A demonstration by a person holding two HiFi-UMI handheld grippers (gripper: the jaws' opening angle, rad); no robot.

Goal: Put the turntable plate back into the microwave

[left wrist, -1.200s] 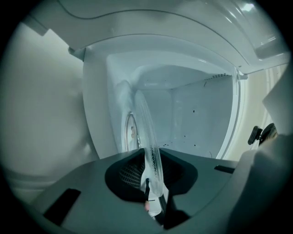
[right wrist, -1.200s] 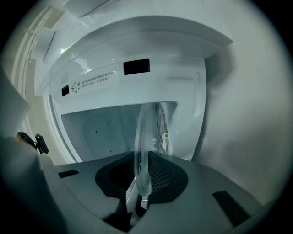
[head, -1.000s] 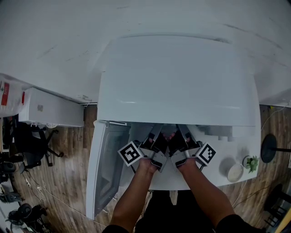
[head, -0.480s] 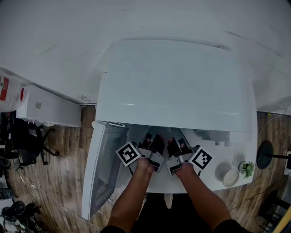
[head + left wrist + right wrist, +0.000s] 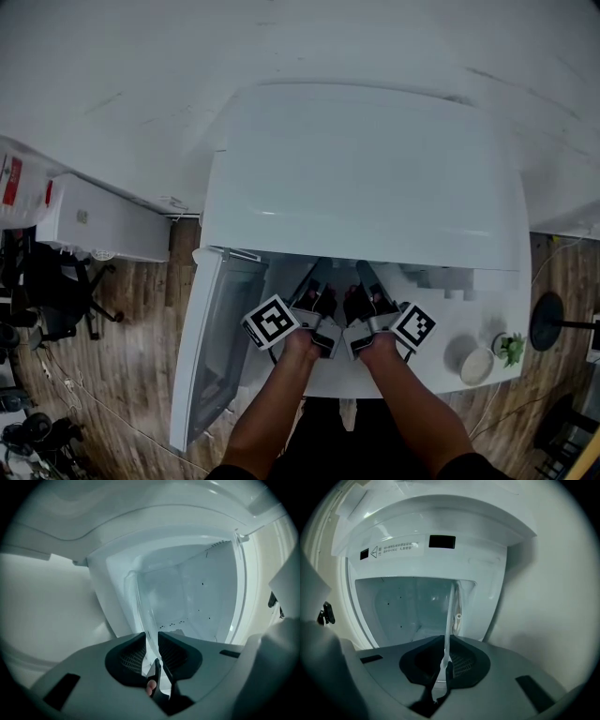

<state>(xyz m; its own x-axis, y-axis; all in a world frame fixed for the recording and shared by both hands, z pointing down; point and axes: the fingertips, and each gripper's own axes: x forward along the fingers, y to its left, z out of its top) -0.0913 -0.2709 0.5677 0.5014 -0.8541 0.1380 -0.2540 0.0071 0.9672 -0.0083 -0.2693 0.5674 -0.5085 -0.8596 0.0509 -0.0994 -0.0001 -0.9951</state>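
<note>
Currently, you are working with the door (image 5: 217,337) swung wide on the left, leaving the cavity free. Your left tool (image 5: 151,641) is pinching the near rim of the glass turntable plate (image 5: 142,606), and your right tool (image 5: 446,651) is clamping the same rim just beside it, sharing the weight. The plate is reaching into the mouth of the microwave (image 5: 366,178), probably not yet seated. A white counter (image 5: 441,323) is carrying the oven, with a small bowl (image 5: 476,366) and plant (image 5: 512,347) at the right. Wood floor (image 5: 131,309) is showing beyond.
</note>
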